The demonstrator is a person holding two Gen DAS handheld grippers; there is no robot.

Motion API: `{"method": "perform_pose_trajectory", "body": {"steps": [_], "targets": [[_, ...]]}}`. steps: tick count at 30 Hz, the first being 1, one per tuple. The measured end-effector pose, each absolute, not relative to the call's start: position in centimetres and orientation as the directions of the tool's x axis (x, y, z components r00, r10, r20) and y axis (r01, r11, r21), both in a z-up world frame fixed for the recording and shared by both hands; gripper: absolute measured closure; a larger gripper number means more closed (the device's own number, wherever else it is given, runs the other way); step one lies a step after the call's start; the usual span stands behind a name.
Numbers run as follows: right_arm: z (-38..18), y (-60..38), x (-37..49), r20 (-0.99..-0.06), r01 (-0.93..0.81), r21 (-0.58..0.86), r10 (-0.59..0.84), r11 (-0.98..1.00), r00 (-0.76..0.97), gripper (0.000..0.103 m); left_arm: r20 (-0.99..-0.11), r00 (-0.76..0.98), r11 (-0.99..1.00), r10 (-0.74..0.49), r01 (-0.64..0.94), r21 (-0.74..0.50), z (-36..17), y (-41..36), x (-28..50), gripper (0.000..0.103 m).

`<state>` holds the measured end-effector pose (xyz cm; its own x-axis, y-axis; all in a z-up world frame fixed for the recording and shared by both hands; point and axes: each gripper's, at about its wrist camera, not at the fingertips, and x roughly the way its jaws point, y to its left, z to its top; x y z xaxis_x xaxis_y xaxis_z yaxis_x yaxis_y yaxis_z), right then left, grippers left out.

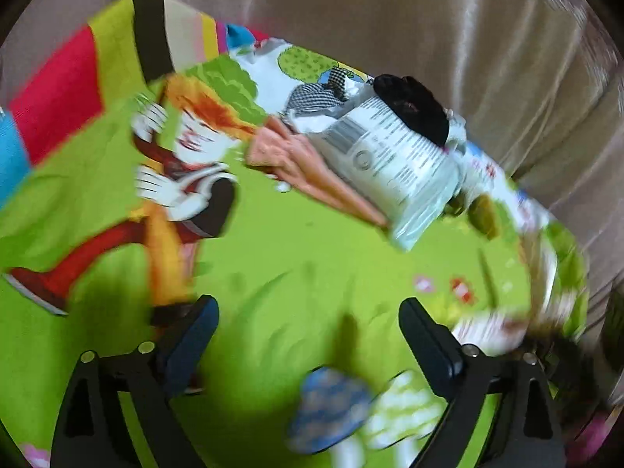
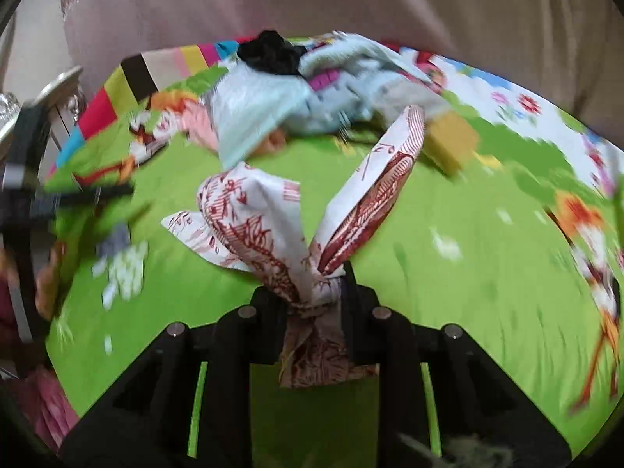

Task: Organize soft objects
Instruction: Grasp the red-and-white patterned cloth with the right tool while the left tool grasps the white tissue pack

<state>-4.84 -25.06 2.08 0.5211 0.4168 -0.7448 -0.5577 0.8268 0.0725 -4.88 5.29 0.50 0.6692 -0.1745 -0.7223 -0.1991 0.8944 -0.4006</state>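
The right gripper (image 2: 312,292) has its jaws clenched on a white cloth with a dark red print (image 2: 269,230). The cloth is bunched between the jaws at the lower middle of the right wrist view, and its two free ends fan upward, one toward 11 o'clock and a longer one toward 1 o'clock, above a bright green cartoon bedsheet (image 2: 468,253).

Beyond the cloth, toward 12 o'clock, a heap of soft things lies on the sheet: a pale blue cloth (image 2: 257,117), a black bundle (image 2: 271,52) on top at the far edge, and a peach-pink cloth (image 2: 199,124) just to its left. A yellow block (image 2: 452,144) lies near the tip of the longer cloth end, at about 1 o'clock.

The left gripper (image 1: 308,335) has its jaws released and spread wide, with only the green sheet (image 1: 292,273) between them. In its view the heap lies toward 1 o'clock: a white printed plastic bag (image 1: 394,163) with the black bundle (image 1: 413,105) on its far end, the peach-pink cloth (image 1: 296,160) touching the bag on the left, and a black-and-white checked cloth (image 1: 316,95) just behind. Beige fabric (image 1: 429,19) fills the background. Both views are blurred.
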Motion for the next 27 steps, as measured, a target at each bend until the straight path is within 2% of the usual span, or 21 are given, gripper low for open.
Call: {"method": "perform_pose_trajectory", "body": {"steps": [3, 6, 11, 13, 16, 18, 19, 21, 25, 27], "targets": [[1.2, -26.4, -5.6, -0.766, -0.531, 0.058, 0.378, 0.846, 0.519, 0.075, -0.700, 0.658, 0.781, -0.277, -0.270, -0.562, 0.7, 5.2, -1.8, 0.008], [1.4, -26.4, -5.2, -0.754, -0.510, 0.056, 0.371, 0.858, 0.542, 0.075, -0.687, 0.680, 0.704, -0.257, -0.355, -0.615, 1.3, 4.4, 1.9, 0.008], [0.9, -26.5, -4.7, -0.766, -0.495, 0.072, 0.366, 0.866, 0.528, 0.074, -0.721, 0.682, 0.695, -0.125, -0.458, -0.554, 2.9, 2.0, 8.1, 0.008], [0.9, -26.7, -4.7, -0.764, -0.494, 0.088, 0.377, 0.865, 0.524, 0.074, -0.776, 0.630, 0.701, -0.030, -0.540, -0.466, 2.9, 1.3, 10.2, 0.000], [0.8, -27.1, -4.6, -0.760, -0.491, 0.121, 0.399, 0.863, 0.514, 0.074, -0.853, 0.518, 0.709, 0.068, -0.627, -0.324, 1.7, 0.7, 12.5, 0.000], [0.8, -27.4, -4.4, -0.756, -0.488, 0.145, 0.415, 0.861, 0.507, 0.075, -0.870, 0.488, 0.778, 0.074, -0.574, -0.256, 1.2, 0.0, 13.0, 0.002], [0.8, -27.4, -4.3, -0.754, -0.486, 0.155, 0.421, 0.860, 0.504, 0.075, -0.867, 0.494, 0.810, 0.067, -0.534, -0.242, 1.3, -0.2, 12.7, 0.014], [0.8, -27.5, -4.3, -0.752, -0.484, 0.165, 0.427, 0.859, 0.502, 0.075, -0.837, 0.547, 0.866, 0.013, -0.425, -0.264, 2.4, -0.4, 10.6, 0.023], [0.8, -27.7, -4.2, -0.747, -0.479, 0.190, 0.442, 0.857, 0.496, 0.075, -0.769, 0.638, 0.930, -0.034, -0.262, -0.258, 4.8, -0.4, 2.9, 0.024], [0.8, -27.8, -4.2, -0.745, -0.477, 0.200, 0.449, 0.856, 0.493, 0.075, -0.770, 0.635, 0.963, -0.057, -0.168, -0.211, 4.9, -0.6, -0.8, 0.024]]}}
